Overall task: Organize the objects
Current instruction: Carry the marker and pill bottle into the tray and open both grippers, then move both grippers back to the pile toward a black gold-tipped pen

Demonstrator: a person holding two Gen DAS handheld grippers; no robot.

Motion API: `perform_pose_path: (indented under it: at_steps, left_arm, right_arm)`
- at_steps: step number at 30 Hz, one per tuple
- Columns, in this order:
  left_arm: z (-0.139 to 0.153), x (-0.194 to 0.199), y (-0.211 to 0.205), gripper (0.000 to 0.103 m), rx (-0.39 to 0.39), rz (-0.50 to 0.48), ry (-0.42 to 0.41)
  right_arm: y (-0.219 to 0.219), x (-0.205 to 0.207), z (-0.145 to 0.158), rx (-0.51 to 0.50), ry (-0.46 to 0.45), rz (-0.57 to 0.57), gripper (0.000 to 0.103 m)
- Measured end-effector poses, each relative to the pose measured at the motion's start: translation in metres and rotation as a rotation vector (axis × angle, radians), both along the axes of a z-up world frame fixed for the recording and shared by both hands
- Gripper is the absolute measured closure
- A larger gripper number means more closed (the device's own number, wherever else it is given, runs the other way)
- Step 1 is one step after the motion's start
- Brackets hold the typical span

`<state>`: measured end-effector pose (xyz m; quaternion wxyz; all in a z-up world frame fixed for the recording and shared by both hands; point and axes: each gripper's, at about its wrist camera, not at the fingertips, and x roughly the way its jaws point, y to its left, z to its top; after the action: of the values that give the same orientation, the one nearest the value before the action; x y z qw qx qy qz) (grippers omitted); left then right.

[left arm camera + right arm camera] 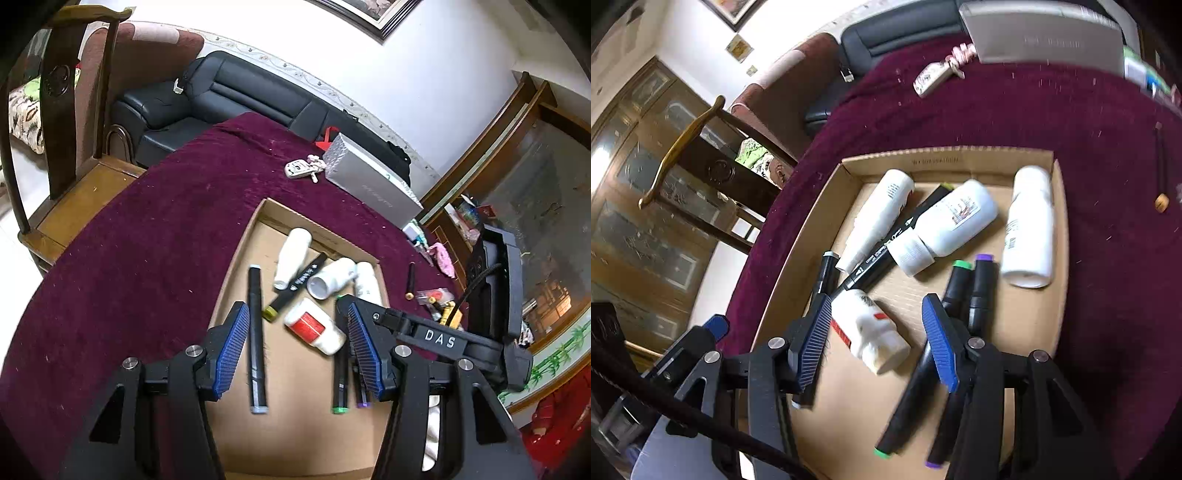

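Over a cardboard tray (236,258) on the maroon-clothed table (147,221), the left gripper (295,347) and the right gripper (875,332) both hang with jaws apart, gripping nothing. Inside lie white bottles (1028,225) (one red-labelled (314,326), at 12 o'clock from the left gripper) and black markers (256,339). A grey box (373,184) sits at 1 o'clock.

Bottles (955,221) and markers (980,291) in the cardboard tray (1060,258) on the table (1108,147).
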<state>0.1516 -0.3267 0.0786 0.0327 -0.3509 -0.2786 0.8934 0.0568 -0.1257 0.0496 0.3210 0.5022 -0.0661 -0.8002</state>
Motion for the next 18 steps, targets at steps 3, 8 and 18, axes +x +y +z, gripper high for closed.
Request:
perform_pose_path:
  at_steps: [3, 8, 18]
  left_arm:
    - [0.006, 0.006, 0.012, 0.050, 0.016, -0.016, 0.010]
    - [0.016, 0.015, 0.039, 0.048, -0.005, -0.034, 0.035]
    - [0.031, 0.002, 0.117, 0.047, -0.145, -0.104, 0.048]
  right_arm:
    - [0.007, 0.010, 0.009, 0.045, 0.075, -0.009, 0.051]
    - [0.033, 0.019, 0.021, 0.115, 0.184, -0.062, 0.048]
    - [0.114, 0.027, 0.038, 0.249, 0.384, -0.261, 0.048]
